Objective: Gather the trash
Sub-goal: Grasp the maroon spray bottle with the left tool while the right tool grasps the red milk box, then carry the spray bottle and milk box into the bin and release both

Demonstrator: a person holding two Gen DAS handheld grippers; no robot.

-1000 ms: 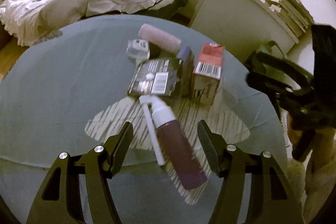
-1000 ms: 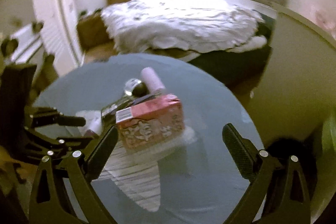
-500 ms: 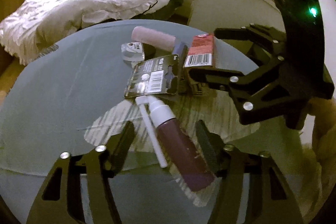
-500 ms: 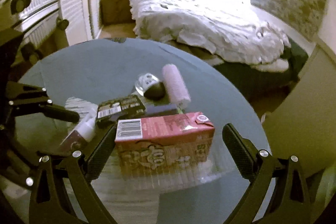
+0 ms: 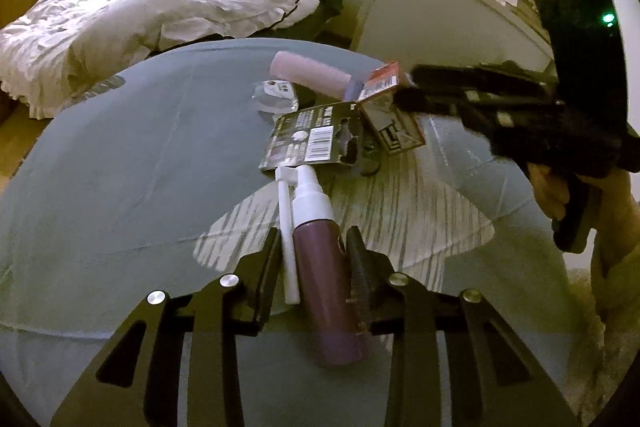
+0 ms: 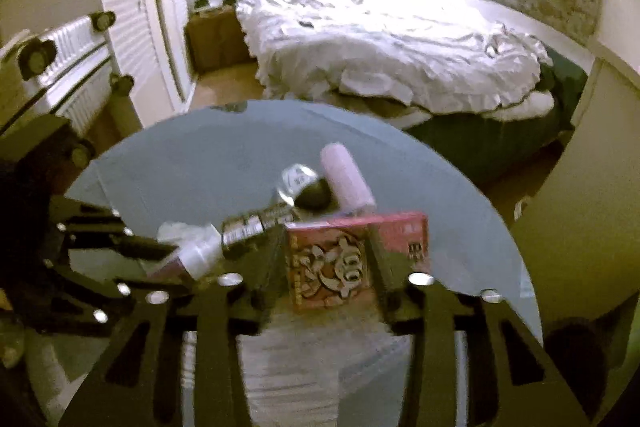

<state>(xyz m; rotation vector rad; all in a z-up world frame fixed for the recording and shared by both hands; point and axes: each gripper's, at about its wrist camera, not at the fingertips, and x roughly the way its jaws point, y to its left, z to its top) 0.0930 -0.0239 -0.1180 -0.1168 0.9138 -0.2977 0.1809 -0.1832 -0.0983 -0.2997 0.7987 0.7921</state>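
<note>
A maroon spray bottle (image 5: 324, 279) with a white cap lies on the round glass table (image 5: 120, 167), a white stick (image 5: 289, 227) alongside it. My left gripper (image 5: 314, 255) is closing on the bottle and stick, and its pads touch them on both sides. A red drink carton (image 6: 328, 267) sits between the fingers of my right gripper (image 6: 326, 251), whose jaws are closing and whose pads rest against its sides. In the left wrist view the carton (image 5: 384, 79) is tipped, with the right gripper (image 5: 412, 85) on it from the right and a hand behind.
A black barcode card (image 5: 312, 143), a pink roller (image 5: 312, 75) and a small clear jar (image 5: 276, 95) lie just beyond the bottle. Behind the table are a bed (image 5: 140, 7) and a white cabinet (image 5: 440, 15). A radiator (image 6: 68, 67) stands at the left.
My left jaws narrowed from wide apart to touching the bottle and stick. My right gripper moved in over the carton and its jaws closed onto it; the carton turned and tipped.
</note>
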